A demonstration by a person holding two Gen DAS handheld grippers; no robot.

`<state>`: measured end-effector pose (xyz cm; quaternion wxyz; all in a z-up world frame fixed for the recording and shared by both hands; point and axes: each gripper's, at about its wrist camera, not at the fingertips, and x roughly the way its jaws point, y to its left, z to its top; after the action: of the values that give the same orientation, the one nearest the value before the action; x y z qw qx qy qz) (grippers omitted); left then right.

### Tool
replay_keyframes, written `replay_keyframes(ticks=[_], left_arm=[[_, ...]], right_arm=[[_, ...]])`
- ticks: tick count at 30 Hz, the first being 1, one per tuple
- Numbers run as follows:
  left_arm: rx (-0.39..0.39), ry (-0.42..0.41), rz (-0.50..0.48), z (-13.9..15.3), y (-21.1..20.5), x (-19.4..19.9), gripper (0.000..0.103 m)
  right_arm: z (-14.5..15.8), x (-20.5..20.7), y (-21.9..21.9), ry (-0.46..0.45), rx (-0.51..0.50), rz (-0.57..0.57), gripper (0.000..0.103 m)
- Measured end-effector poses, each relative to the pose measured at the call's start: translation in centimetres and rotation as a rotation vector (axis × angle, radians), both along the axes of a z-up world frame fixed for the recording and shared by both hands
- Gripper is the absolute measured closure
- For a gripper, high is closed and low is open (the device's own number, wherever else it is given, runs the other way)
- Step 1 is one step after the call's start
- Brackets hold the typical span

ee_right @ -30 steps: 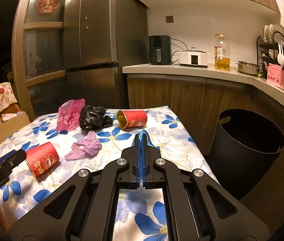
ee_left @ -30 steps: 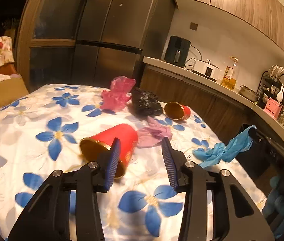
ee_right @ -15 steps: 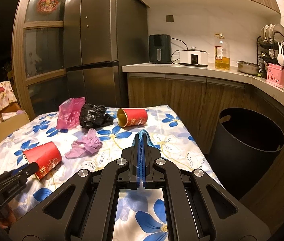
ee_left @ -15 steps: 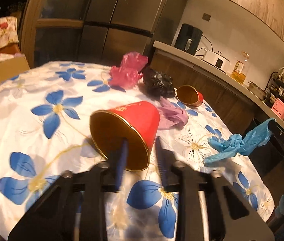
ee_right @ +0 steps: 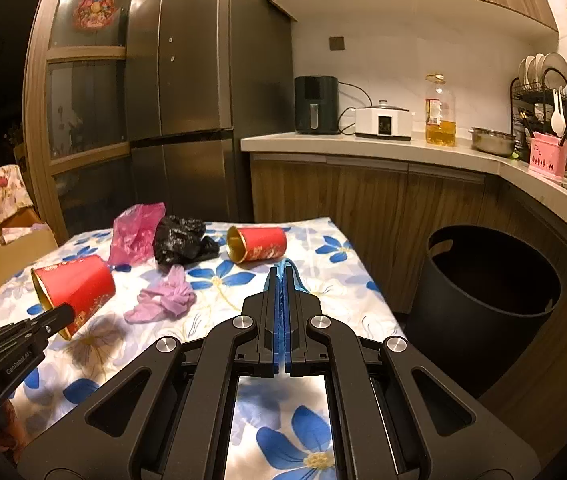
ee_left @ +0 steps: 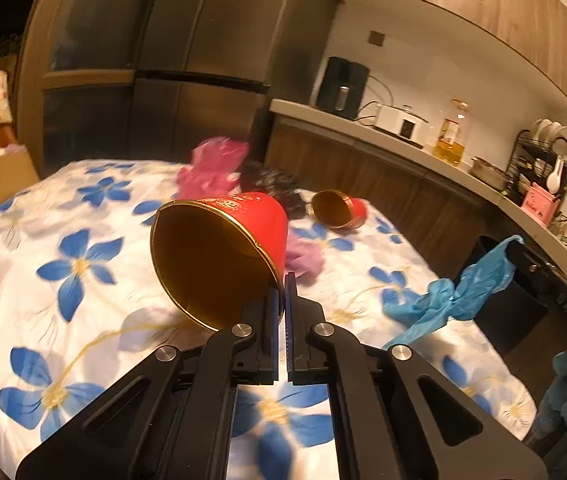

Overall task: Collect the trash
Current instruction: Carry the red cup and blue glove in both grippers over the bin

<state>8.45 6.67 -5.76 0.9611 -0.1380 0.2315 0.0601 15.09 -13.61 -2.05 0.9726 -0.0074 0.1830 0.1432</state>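
The left gripper (ee_left: pixel 284 292) is clamped on the rim of a red cup (ee_left: pixel 219 256), which tilts off the flowered table (ee_left: pixel 63 280) at its near left. The right gripper (ee_right: pixel 282 280) is closed on a blue glove (ee_left: pixel 455 296); that glove dangles over the table's right edge, near the black bin (ee_right: pixel 491 280) standing on the floor to the right.

Judging by the scene, collection is in its early part: two pieces are in hand but neither is in the bin, whose visible inside looks dark and bare. Still lying on the table are a second red cup (ee_right: pixel 257 243) at the far side, a black bag (ee_right: pixel 181 240), a pink bag (ee_right: pixel 135 232) and a purple glove (ee_right: pixel 163 300).

The left gripper's body reads "GenRobot.AI". The cups carry gold print too small to read, and a can on the far right counter shows only part of a word.
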Motion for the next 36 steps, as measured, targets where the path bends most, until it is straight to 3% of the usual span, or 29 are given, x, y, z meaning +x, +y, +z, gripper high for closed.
replay_keyframes(ticks=[9,23,36], left_arm=[[0.035,-0.014,-0.132,3.1,-5.5,3.6,0.101],[0.051,-0.054,-0.363,6.3,-15.8,10.0,0.101],[0.071,-0.068,-0.598,6.4,-25.3,14.7,0.101]], right_arm=[[2.1,0.9,-3.4,-0.037,0.018,-0.047,0.102],[6.8,4.0,-12.7,-0.138,0.055,-0.243,0.102],[6.0,6.8,-21.0,-0.114,0.079,-0.393,0.102]])
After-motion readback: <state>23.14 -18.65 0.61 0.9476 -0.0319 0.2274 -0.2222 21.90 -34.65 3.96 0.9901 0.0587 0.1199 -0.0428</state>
